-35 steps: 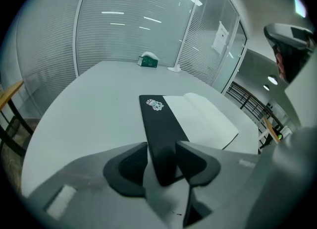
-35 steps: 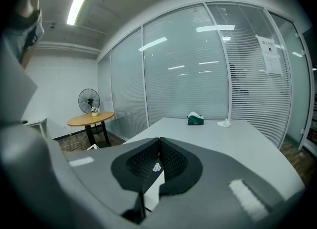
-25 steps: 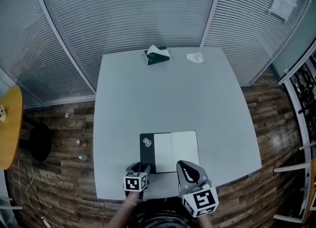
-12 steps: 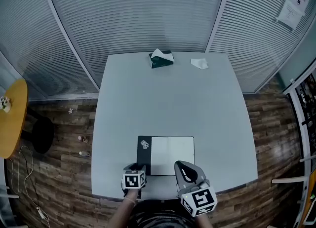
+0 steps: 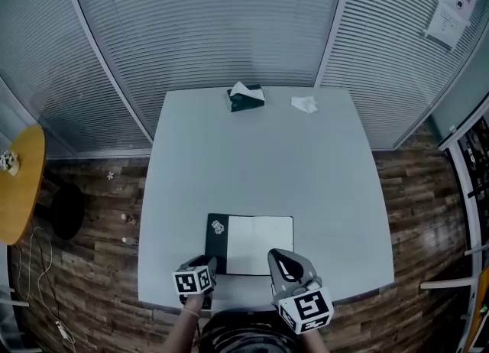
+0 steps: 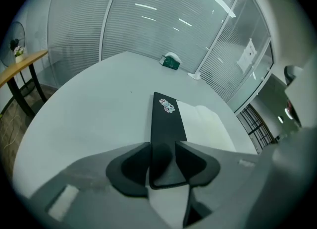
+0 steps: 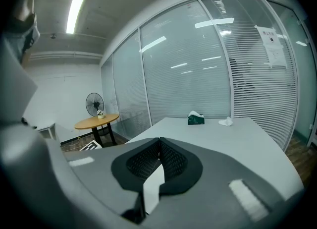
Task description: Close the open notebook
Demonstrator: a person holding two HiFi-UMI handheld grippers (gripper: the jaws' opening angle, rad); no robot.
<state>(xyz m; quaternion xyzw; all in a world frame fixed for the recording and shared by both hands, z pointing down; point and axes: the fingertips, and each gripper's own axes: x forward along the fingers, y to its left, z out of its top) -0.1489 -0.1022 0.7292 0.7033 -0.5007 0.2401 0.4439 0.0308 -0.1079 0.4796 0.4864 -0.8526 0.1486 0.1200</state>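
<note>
The notebook [image 5: 260,244] lies open on the grey table [image 5: 260,160] near its front edge, white pages up. Its black cover [image 5: 216,241] with a small sticker lies spread at the left. My left gripper [image 5: 208,263] points down at the near end of that cover. In the left gripper view the black cover [image 6: 166,124] runs between the two pads [image 6: 131,166]; the jaws are closing, and I see no firm pinch. My right gripper [image 5: 278,255] hovers at the notebook's front right corner with its pads [image 7: 171,159] together and nothing between them.
A green tissue box [image 5: 246,95] and a crumpled white tissue [image 5: 304,104] sit at the table's far edge. A round wooden side table [image 5: 19,183] stands off to the left, with a fan [image 7: 94,104] behind it. Blinds cover the glass walls behind.
The left gripper has rolled, its marker cube now tilted, and sits a little further left at the cover's near end. The right gripper has barely shifted. The notebook stays open.
</note>
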